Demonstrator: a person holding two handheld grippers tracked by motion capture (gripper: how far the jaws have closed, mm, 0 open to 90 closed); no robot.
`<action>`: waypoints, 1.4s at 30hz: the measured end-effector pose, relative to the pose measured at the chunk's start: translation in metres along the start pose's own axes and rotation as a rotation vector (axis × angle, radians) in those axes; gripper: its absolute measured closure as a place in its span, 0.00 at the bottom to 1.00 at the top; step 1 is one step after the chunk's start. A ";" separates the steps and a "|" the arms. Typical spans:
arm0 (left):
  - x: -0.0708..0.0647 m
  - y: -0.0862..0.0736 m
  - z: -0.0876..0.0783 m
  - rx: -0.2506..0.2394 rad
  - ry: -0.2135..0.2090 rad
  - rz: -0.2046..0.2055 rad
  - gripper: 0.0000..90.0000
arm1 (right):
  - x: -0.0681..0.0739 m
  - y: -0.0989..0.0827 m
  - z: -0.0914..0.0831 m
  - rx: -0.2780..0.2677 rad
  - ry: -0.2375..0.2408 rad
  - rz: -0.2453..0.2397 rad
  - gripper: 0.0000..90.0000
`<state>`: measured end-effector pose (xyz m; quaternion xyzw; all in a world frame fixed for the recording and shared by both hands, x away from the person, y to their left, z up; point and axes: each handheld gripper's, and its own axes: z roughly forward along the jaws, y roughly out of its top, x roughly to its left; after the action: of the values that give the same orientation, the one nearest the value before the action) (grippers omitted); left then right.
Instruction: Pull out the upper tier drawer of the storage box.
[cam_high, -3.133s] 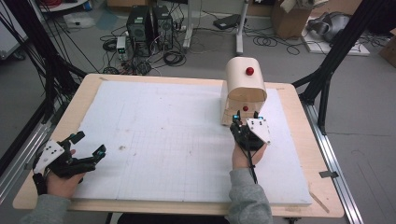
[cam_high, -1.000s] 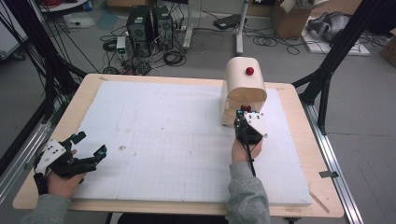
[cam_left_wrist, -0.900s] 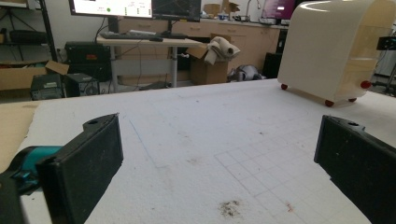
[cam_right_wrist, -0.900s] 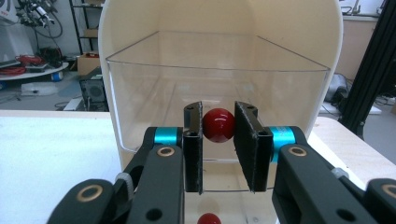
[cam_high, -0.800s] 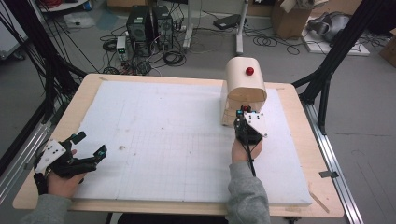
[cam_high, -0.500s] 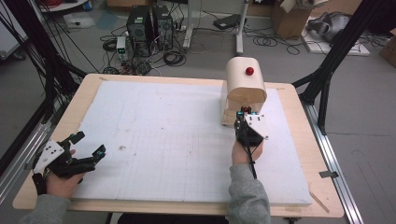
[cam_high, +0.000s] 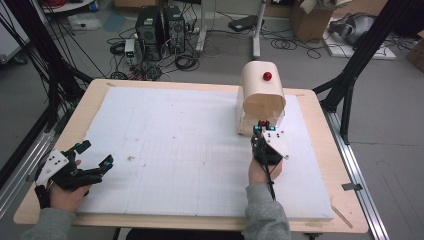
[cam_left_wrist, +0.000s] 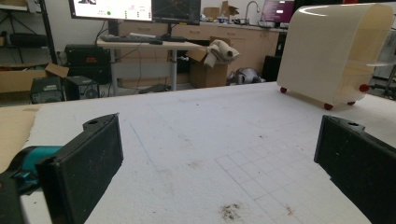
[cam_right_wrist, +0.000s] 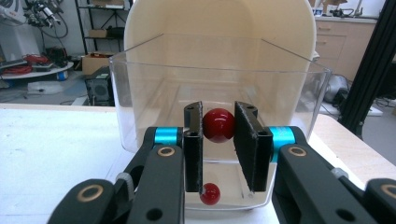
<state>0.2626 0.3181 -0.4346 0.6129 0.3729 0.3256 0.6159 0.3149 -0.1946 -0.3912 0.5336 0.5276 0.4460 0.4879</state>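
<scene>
Two grippers work over a white foam board (cam_high: 190, 145) that covers a wooden table (cam_high: 320, 150). At about 2 o'clock on the board stands a cream box (cam_high: 262, 97) with a rounded top, a red ball (cam_high: 267, 76) on its crown and small red feet (cam_left_wrist: 327, 106) (seen in the left gripper view). A clear drawer (cam_right_wrist: 140, 93) sticks out of its near face.

Straight in front of that drawer, the right gripper (cam_right_wrist: 219, 140) has its jaws nearly closed on the drawer's red knob (cam_right_wrist: 218, 125), one pad on each side; whether both pads touch it I cannot tell for sure, but they sit tight against it. From the high view the right gripper (cam_high: 263, 131) points to 12 o'clock, held by the right hand (cam_high: 263, 170).

At 8 o'clock, near the board's edge, the left gripper (cam_high: 95, 156) rests in the left hand (cam_high: 65, 192), jaws spread wide with nothing between them but bare board, aimed toward 2 o'clock
</scene>
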 end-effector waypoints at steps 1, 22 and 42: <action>0.000 0.000 0.000 -0.001 0.000 0.001 0.02 | 0.000 0.000 -0.001 0.000 0.002 0.000 0.82; -0.001 0.000 0.000 -0.002 -0.002 -0.005 0.02 | 0.000 0.000 -0.012 0.023 0.058 0.052 0.48; -0.003 0.002 -0.001 -0.023 -0.001 -0.008 0.02 | -0.002 0.008 -0.014 0.037 0.231 0.018 0.00</action>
<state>0.2605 0.3165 -0.4319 0.6042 0.3714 0.3271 0.6245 0.3022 -0.1957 -0.3814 0.4921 0.5836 0.4992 0.4100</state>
